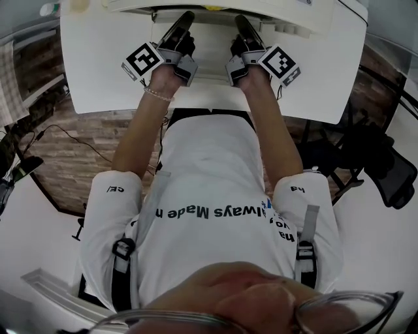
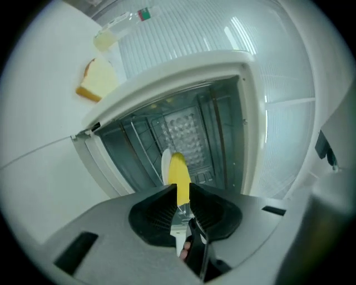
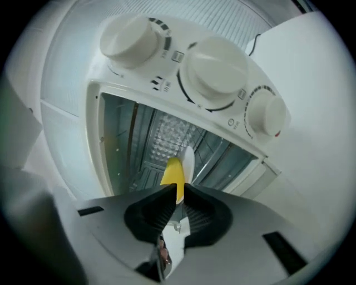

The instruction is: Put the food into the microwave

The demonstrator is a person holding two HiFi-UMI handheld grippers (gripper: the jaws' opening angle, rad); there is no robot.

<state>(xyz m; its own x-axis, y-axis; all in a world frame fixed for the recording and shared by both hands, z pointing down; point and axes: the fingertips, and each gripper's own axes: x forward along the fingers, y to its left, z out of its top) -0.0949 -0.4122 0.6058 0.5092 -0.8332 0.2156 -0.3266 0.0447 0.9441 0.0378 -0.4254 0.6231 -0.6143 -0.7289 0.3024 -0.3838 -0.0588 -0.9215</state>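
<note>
The white microwave (image 1: 274, 16) stands at the table's far edge, its cavity (image 2: 183, 125) open with a wire rack inside. A thin yellow plate-like thing (image 2: 178, 173) with a white part behind it shows edge-on at the cavity mouth. My left gripper (image 2: 179, 192) is shut on one side of it. My right gripper (image 3: 178, 192) is shut on the yellow thing (image 3: 173, 173) from the other side. In the head view both grippers, left (image 1: 186, 19) and right (image 1: 238, 23), reach side by side into the opening, where a yellow bit (image 1: 212, 8) shows. What lies on it is hidden.
Three white knobs (image 3: 214, 72) line the microwave's control panel. A slice of yellow cake or bread (image 2: 97, 80) and a clear bottle (image 2: 119, 28) lie on the white table (image 1: 98, 72) to the microwave's left. A black office chair (image 1: 392, 169) stands at the right.
</note>
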